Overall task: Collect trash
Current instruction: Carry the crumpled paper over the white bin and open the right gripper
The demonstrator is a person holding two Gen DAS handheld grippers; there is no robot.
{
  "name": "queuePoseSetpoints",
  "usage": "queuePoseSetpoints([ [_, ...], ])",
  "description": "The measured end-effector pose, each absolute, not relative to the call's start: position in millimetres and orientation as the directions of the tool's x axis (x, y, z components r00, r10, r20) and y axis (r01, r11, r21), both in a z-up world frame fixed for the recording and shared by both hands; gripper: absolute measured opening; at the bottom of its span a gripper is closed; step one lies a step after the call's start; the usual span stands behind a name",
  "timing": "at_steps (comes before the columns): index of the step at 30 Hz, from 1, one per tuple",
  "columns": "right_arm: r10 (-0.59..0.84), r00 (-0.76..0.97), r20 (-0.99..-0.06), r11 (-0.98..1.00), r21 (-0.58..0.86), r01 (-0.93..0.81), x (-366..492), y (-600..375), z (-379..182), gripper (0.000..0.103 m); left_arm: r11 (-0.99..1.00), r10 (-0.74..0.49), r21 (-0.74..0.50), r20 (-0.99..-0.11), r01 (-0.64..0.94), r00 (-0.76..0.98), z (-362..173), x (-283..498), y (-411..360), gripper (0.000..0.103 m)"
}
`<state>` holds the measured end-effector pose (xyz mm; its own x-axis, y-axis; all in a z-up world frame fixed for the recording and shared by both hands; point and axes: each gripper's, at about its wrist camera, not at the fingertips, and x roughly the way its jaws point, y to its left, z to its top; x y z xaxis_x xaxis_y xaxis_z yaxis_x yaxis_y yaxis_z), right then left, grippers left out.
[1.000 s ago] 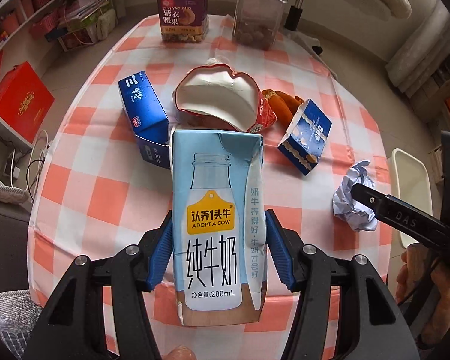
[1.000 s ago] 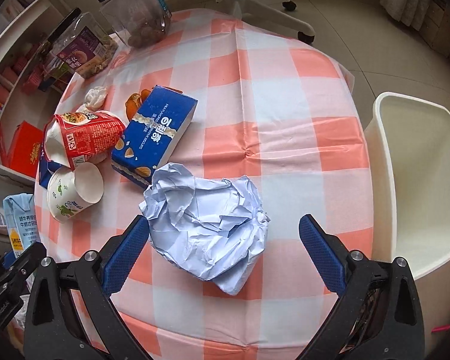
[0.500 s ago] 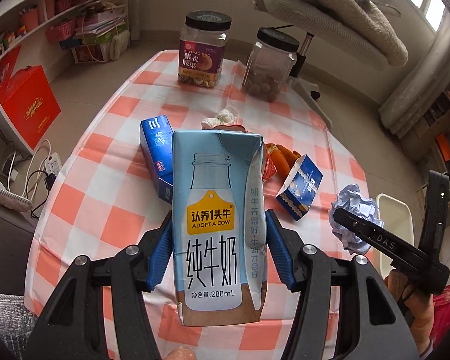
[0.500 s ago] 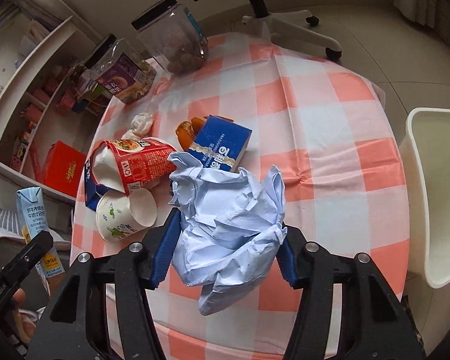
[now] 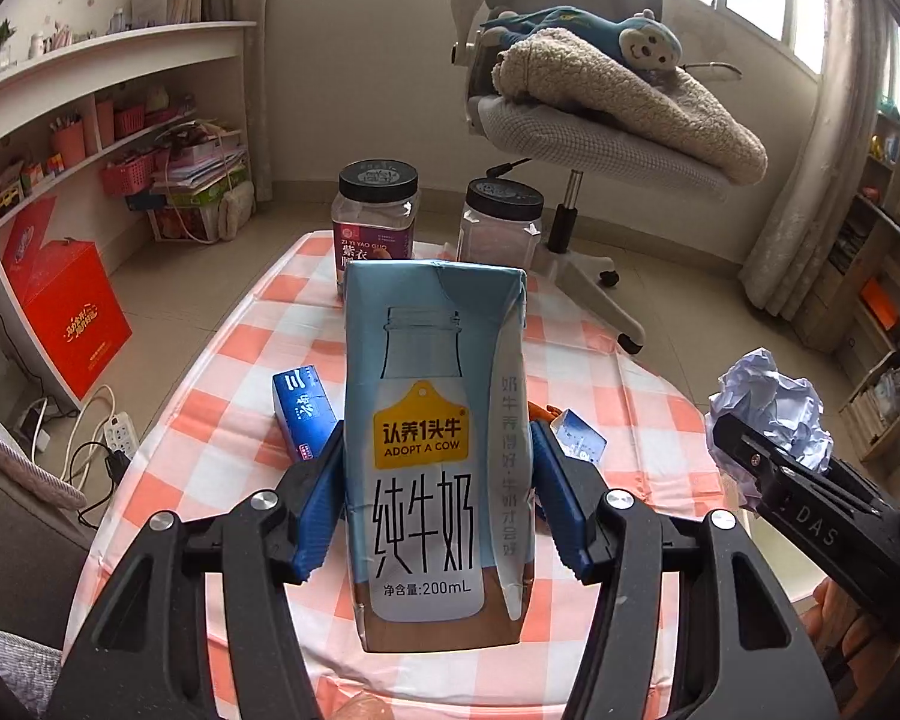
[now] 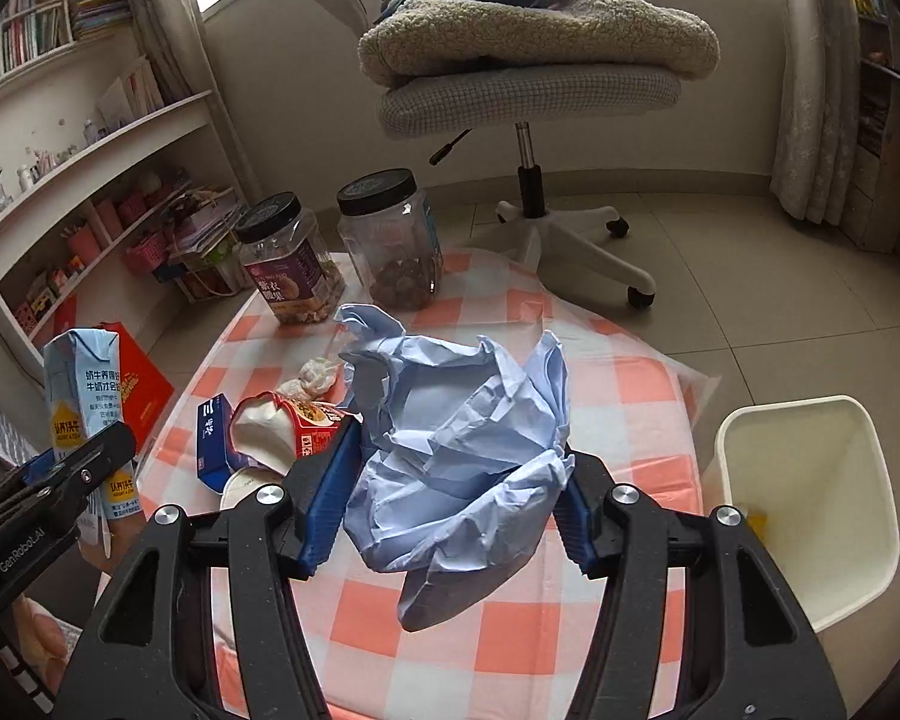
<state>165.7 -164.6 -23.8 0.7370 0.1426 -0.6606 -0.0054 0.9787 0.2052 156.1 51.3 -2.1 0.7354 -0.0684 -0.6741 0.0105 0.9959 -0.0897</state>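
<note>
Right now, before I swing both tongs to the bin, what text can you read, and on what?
"认养1头牛", "ADOPT A COW", "纯牛奶", "净含量:200mL": milk carton in the left tongs.
"ZI YI YAO GUO", "紫衣": purple-label jar.
"DAS": arm of the right tongs.
"GenRobot.AI": arm of the left tongs, right camera.
Blue box, red cup, red gift box: print too small to read.
Crumpled paper: blank.

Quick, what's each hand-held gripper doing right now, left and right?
Left hand-held gripper: closed on the milk carton.
Right hand-held gripper: closed on the crumpled paper.
</note>
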Motion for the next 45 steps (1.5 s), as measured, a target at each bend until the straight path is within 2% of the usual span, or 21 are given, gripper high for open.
queuePoseSetpoints([
  [18,-0.057,0.797,-0.602,0.989,0.073,0.125,142,-219,-8,0.057,0.994,-0.1,-0.091,-0.647,0.054,0.756,-3,154,14,0.058],
  [33,-0.24,0.739,-0.63,0.939,0.044,0.342,131,-309,-13,0.059,0.987,-0.161,-0.093,-0.651,0.133,0.742,-10,158,-35,0.058],
  [36,-0.285,0.713,-0.641,0.92,0.024,0.39,128,-327,-16,0.063,0.984,-0.175,-0.092,-0.655,0.153,0.735,-13,158,-48,0.058],
  [39,-0.338,0.681,-0.65,0.896,-0.001,0.443,124,-343,-18,0.072,0.98,-0.196,-0.099,-0.658,0.174,0.727,-15,158,-63,0.058],
  [41,-0.373,0.666,-0.646,0.879,-0.017,0.476,120,-353,-18,0.089,0.974,-0.22,-0.114,-0.661,0.195,0.717,-15,158,-74,0.058],
  [45,-0.415,0.661,-0.625,0.857,-0.024,0.515,111,-372,-12,0.096,0.961,-0.267,-0.129,-0.658,0.245,0.704,-15,153,-101,0.058],
])
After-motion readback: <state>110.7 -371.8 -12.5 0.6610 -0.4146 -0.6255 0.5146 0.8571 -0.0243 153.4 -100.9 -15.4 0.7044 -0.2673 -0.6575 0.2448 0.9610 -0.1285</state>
